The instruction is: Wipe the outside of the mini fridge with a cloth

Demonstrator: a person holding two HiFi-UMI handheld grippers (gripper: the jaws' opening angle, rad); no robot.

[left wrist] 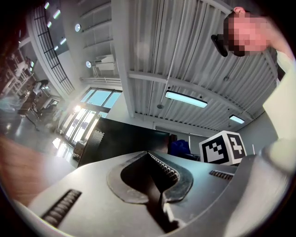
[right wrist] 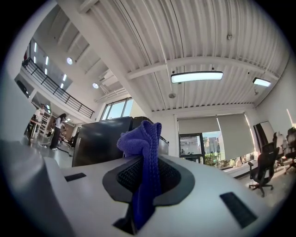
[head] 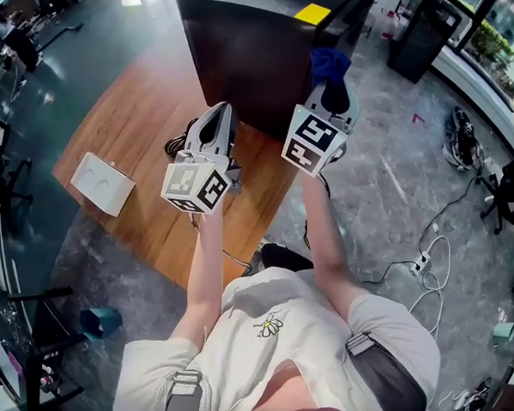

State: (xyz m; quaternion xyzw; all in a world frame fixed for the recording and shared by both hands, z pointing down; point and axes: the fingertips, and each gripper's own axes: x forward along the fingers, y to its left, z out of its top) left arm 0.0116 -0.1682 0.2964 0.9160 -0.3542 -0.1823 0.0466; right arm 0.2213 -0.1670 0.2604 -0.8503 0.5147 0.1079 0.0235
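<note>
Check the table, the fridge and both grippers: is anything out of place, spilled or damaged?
Nothing stands out. The black fridge stands upright, and the blue cloth is pinched in the right gripper. The left gripper is shut and empty, and the white box lies flat on the table.

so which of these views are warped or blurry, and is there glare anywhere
Head view: sharp, wide-angle, the wooden table slightly bowed. Left gripper view: strong fisheye inside a dark round border, glare from the windows washing out the left, which looks smeared. Right gripper view: same fisheye, crisp on the blue cloth, ceiling light blown out.
</note>
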